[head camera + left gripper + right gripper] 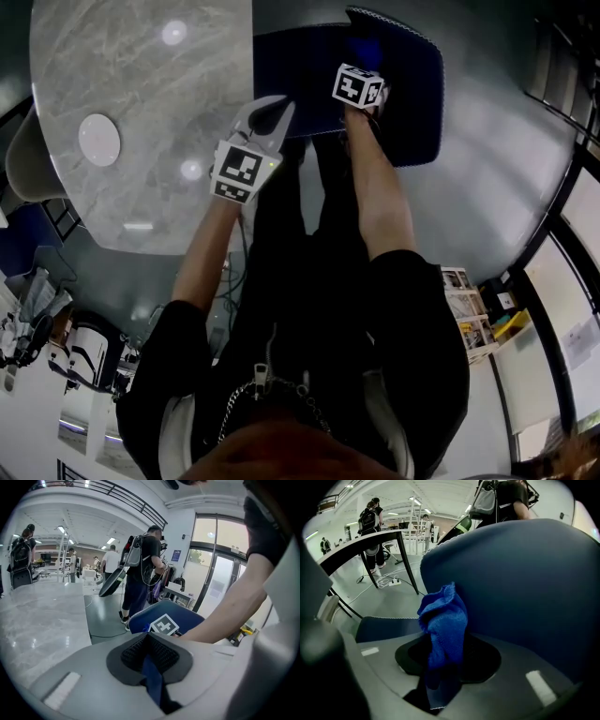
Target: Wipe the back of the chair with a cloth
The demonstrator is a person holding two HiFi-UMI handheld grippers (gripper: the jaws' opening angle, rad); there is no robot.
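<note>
Right gripper [447, 654], jaws clamped on the blue cloth [443, 618], holds it near the top edge of the chair back [525, 583], straight ahead. Left gripper [150, 652], jaws together, apparently empty, hangs farther off by the table [141, 122].

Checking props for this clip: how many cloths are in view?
1: a blue cloth, clamped in the right tongs, by the blue chair back. Blue showing between the shut left tongs may be only chair.
</note>
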